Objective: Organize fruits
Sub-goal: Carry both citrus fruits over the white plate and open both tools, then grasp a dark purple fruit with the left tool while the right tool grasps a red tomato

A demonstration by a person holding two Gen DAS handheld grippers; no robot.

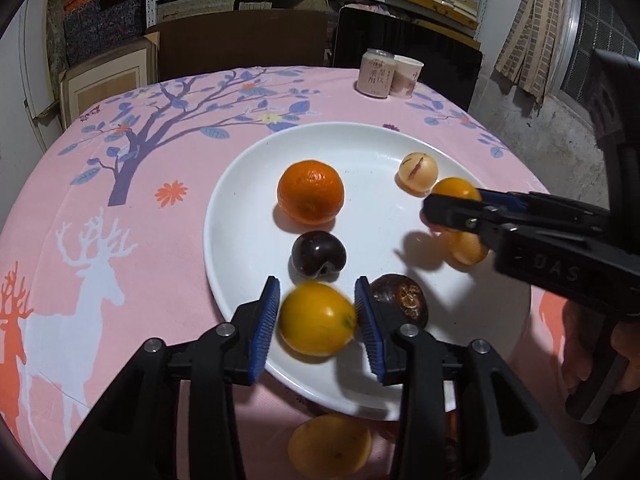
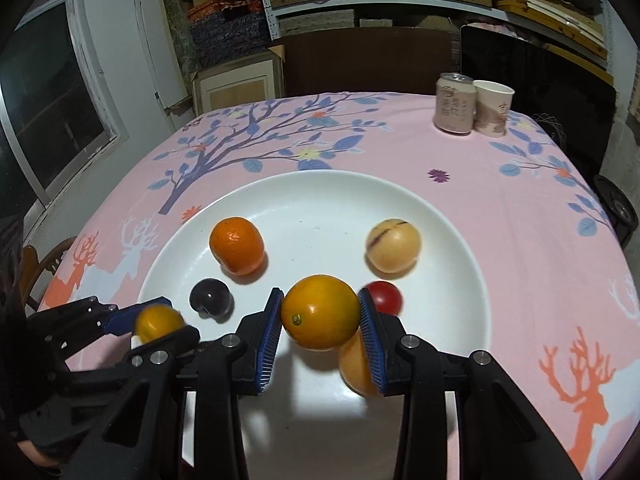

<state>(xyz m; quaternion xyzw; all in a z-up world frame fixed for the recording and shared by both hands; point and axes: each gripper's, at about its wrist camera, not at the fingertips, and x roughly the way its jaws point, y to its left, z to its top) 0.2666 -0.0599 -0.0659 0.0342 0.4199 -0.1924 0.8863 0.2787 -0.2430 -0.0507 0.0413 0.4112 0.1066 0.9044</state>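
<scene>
While the left wrist view looks across the white plate [image 1: 240,208], the left gripper [image 1: 317,316] clamps a yellow fruit [image 1: 316,319] between its blue pads over the plate's near rim. On the plate lie an orange [image 1: 311,192], a dark plum [image 1: 318,254] and a pale fruit [image 1: 417,171] (slightly blurred). From the right wrist view, the right gripper [image 2: 320,322] squeezes a second yellow fruit [image 2: 320,312] above the plate [image 2: 440,216], with a red fruit [image 2: 386,297] just behind its right pad.
</scene>
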